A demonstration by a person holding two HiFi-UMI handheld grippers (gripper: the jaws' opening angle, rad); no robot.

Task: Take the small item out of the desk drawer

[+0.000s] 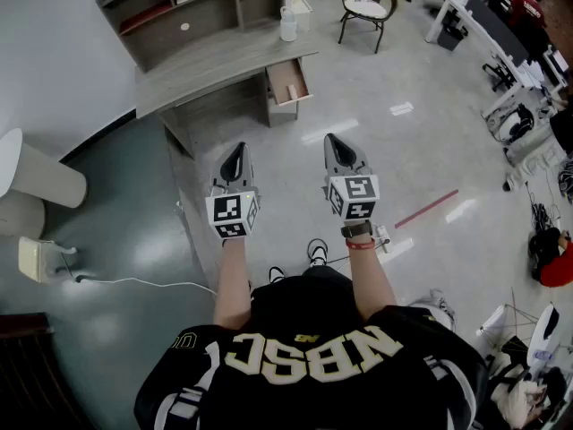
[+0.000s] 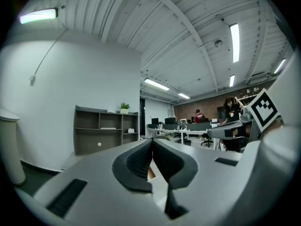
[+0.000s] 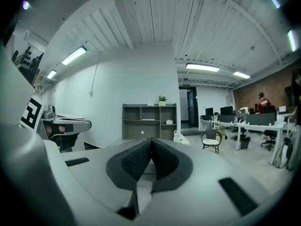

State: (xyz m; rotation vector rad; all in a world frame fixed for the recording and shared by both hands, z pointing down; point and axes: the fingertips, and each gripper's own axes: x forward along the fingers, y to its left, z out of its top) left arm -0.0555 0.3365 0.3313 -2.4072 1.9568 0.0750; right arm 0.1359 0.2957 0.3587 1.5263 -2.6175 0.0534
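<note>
A grey desk [image 1: 215, 68] stands far ahead against the wall. Its wooden drawer [image 1: 288, 81] is pulled out at the right end; I cannot make out anything inside from here. My left gripper [image 1: 235, 154] and right gripper [image 1: 333, 141] are held side by side at chest height, well short of the desk, both pointing at it. Both are shut with nothing between the pads. In the left gripper view the pads [image 2: 141, 160] meet in front of the shelf unit [image 2: 106, 128]. The right gripper view shows shut pads [image 3: 162, 160] below the shelf unit [image 3: 149, 120].
A grey shelf unit [image 1: 192, 5] sits behind the desk. A white jug [image 1: 287, 23] stands on the desktop's right end. A chair [image 1: 367, 7] is at the back right, office desks [image 1: 488, 25] and cables at the right. A white cylinder [image 1: 36, 173] and a cord [image 1: 134, 283] lie left.
</note>
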